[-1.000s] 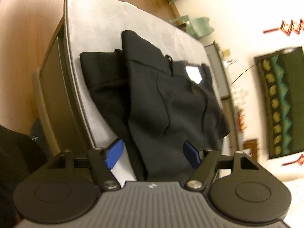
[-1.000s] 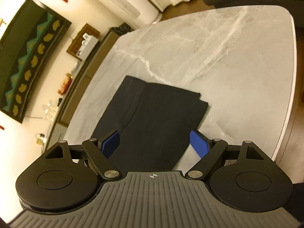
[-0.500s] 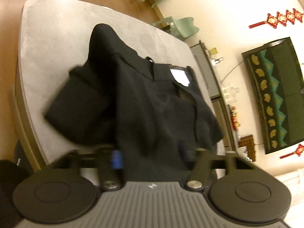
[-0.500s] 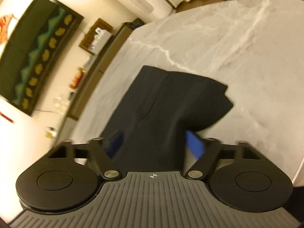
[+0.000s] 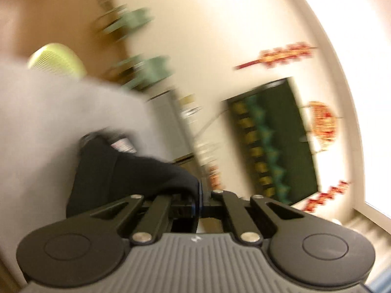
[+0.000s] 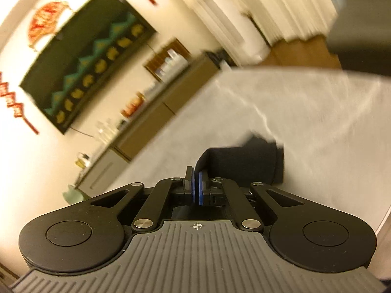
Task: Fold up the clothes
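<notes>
Cloth fills the lower middle of the left wrist view: the black garment (image 5: 127, 171) bunches up just ahead of the left hand-held gripper (image 5: 199, 195), whose jaws have just been closing and now stand clenched on the cloth's near edge. From the pinch the fabric falls away to the left and trails down toward the grey desk (image 5: 48, 109) beyond the fingers. Everything past it is smeared with motion, the dark wall hanging (image 5: 276, 141) off to the right included.

In the right wrist view the right hand-held gripper (image 6: 196, 188) has likewise just been closing; its blue pads (image 6: 200, 186) are pressed together with a corner of the black garment (image 6: 244, 163) caught between them. The cloth folds away forward and to the right of the fingertips, its far part still close to the marbled desk (image 6: 305, 102).

Both grips look like thin edge pinches, so a quick pull could slide a corner out and let the garment drop in a heap. If the two hands travel unevenly, the fold would likely land skewed or trap a wrinkle. The hanging part may also drag on the desk and bunch underneath.

No container is visible in either view; the garment lies in none.
</notes>
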The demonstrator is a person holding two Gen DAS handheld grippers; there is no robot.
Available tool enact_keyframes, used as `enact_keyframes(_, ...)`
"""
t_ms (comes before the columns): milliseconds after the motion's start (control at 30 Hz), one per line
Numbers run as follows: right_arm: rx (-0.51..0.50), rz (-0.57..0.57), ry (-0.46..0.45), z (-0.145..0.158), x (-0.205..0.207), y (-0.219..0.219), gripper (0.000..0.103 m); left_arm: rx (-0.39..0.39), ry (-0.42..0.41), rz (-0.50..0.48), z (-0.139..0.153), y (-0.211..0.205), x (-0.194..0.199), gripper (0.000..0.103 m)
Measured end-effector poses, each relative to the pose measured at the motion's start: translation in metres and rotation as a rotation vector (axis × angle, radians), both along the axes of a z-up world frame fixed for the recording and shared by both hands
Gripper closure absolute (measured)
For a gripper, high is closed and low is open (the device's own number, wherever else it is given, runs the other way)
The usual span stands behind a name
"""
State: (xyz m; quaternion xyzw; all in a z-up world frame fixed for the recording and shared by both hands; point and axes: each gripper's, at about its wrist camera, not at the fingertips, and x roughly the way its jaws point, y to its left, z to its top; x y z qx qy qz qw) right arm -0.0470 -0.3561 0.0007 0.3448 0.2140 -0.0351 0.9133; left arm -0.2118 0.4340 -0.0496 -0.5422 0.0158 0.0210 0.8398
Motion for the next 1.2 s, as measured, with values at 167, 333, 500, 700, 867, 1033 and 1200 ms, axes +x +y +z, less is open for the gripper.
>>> enact_keyframes(167, -0.13, 0.012, -0.1, 0.069, 0.013, -0.004, 0.103, 0.128, -0.087, 0.005, 0.104, -0.008, 0.068, 0.101)
enact_keyframes(333, -0.245, 0.024, -0.035, 0.084, 0.106, 0.007, 0.103, 0.223, 0.248, 0.1, 0.133, 0.005, 0.245, 0.101)
enact_keyframes(500, -0.264, 0.215, 0.156, 0.021, 0.145, 0.029, 0.089, 0.24, 0.576, 0.191, 0.061, 0.024, 0.363, 0.101)
enact_keyframes(700, -0.759, 0.68, 0.076, -0.01, 0.041, 0.116, 0.041, 0.239, 0.549, 0.122, 0.021, 0.019, 0.343, 0.101)
enact_keyframes(867, -1.058, 1.088, -0.108, -0.036, -0.03, 0.216, 0.003, 0.265, 0.492, 0.107, 0.05, 0.025, 0.309, 0.101)
enact_keyframes(1033, -1.16, 1.175, -0.094, -0.068, -0.022, 0.25, 0.023, 0.267, 0.377, 0.103, 0.084, 0.035, 0.275, 0.101)
enact_keyframes(1200, -0.737, 1.195, -0.031, -0.042, 0.017, 0.234, 0.019, 0.261, 0.24, 0.043, 0.105, 0.047, 0.244, 0.101)
